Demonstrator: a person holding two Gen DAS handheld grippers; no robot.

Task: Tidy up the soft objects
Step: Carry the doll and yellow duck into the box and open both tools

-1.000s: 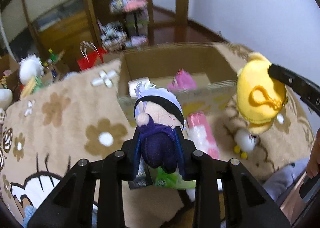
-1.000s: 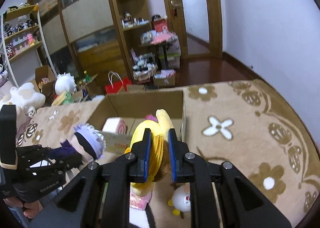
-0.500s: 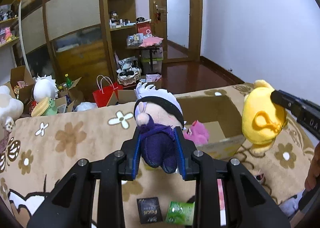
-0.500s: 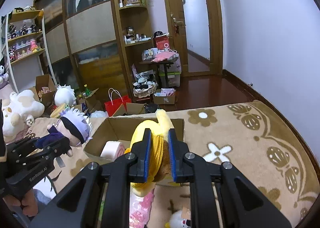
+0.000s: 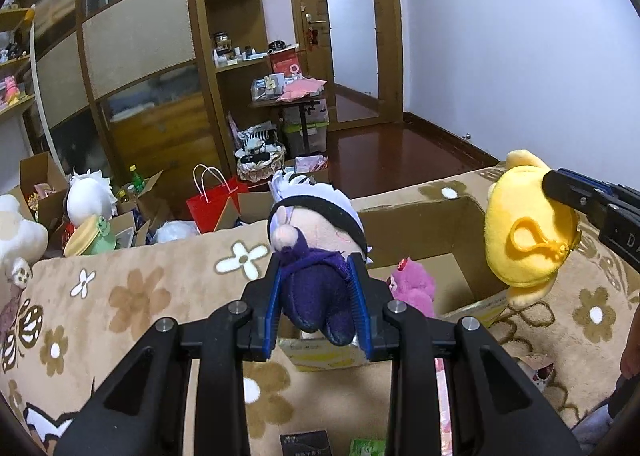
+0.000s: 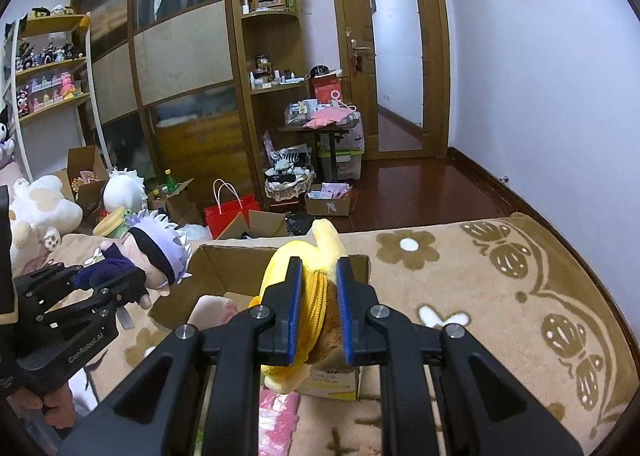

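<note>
My left gripper [image 5: 318, 306] is shut on a small doll [image 5: 316, 256] with white hair, a black blindfold and a purple body, held in the air just before the open cardboard box [image 5: 424, 215]. In the right wrist view the same doll [image 6: 154, 252] hangs at the left, above the box's near corner. My right gripper [image 6: 318, 314] is shut on a yellow plush [image 6: 310, 276], which also hangs at the right of the left wrist view as the yellow plush [image 5: 528, 232]. A pink plush [image 5: 412, 286] lies inside the box [image 6: 224, 268].
The box stands on a beige flowered blanket [image 6: 500, 296]. Pink packets [image 6: 276, 420], a dark card [image 5: 306, 444] and a green packet [image 5: 366, 448] lie near me. Beyond the blanket are a red bag [image 5: 212, 203], cartons, plush toys [image 6: 40, 207] and wooden shelves [image 6: 272, 55].
Both grippers have risen and tilted upward with their toys, so the box now sits lower in both views and more of the room shows. Both grips are unchanged.
</note>
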